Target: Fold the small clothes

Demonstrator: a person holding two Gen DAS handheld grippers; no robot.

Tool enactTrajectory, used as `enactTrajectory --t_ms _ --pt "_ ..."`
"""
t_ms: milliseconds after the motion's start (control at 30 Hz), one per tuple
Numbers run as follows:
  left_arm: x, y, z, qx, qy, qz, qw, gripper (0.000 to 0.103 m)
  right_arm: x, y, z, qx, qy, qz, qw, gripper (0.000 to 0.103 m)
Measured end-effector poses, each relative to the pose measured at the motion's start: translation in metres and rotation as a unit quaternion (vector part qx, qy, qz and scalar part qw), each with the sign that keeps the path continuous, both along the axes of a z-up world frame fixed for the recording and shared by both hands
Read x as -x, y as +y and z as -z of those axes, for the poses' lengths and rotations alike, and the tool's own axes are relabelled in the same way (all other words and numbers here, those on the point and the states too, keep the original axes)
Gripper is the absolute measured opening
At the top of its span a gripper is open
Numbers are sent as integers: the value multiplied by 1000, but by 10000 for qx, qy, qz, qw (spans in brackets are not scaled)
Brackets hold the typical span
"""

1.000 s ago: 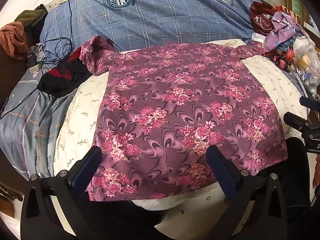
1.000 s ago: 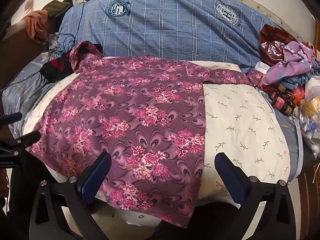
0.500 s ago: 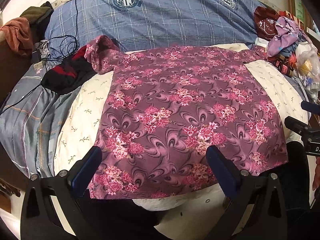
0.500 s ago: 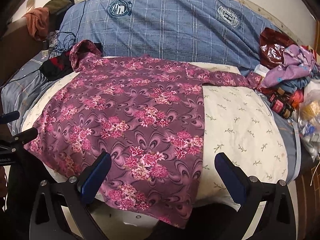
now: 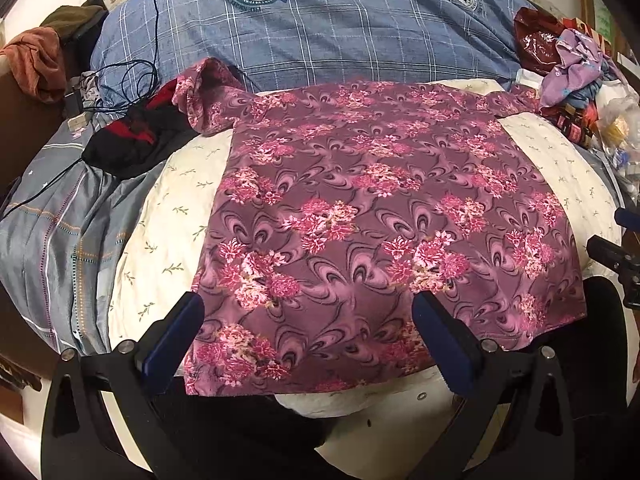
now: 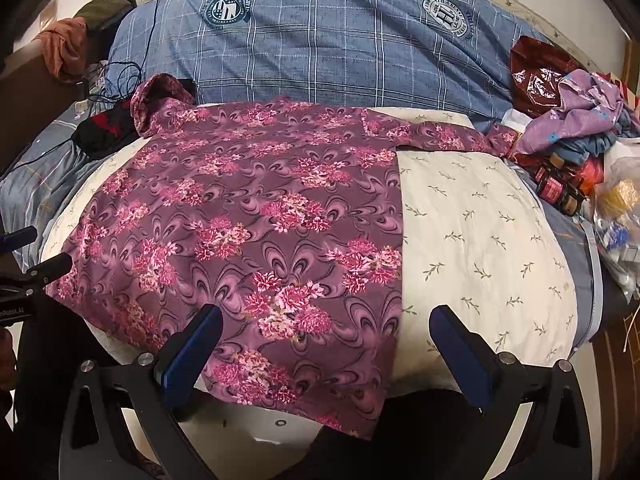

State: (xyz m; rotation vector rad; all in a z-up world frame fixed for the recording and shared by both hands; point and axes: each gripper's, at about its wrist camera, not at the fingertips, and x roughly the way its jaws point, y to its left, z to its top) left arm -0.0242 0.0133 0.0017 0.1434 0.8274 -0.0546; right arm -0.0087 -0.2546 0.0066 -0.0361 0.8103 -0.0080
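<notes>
From my left hand-held gripper (image 5: 306,318) I look down on a purple floral shirt (image 5: 384,216) spread flat on a cream cushion with a small leaf print (image 5: 168,216), which sits on the bed. Its blue-padded fingers (image 5: 176,334) stand wide apart with nothing between them, hovering just above the shirt's near hem on its left side. My right hand-held gripper (image 6: 324,344) is likewise spread wide and holds nothing; its left finger hangs over the hem while its right finger (image 6: 460,354) is over bare cream cushion just beside the shirt's right edge. The hem droops over the cushion's front edge. One sleeve is bunched up at the far left, touching a black and red garment (image 5: 128,140); the other sleeve lies stretched out to the far right, its cuff reaching a heap of purple and blue clothes (image 6: 580,116). Behind the shirt lies a blue plaid duvet with round crests (image 5: 340,28), with a thin black cable (image 5: 132,76) trailing across its left end. A dark red shiny bag (image 6: 536,72) and some small jars (image 6: 556,188) crowd the right side.
</notes>
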Motion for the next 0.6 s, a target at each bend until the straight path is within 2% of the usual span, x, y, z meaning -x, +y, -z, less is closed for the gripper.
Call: enactTrajectory --t_ms 600 --pt "-10 -6 -8 18 -62 49 10000 103 -12 3 3 -86 -8 -130 9999 103"
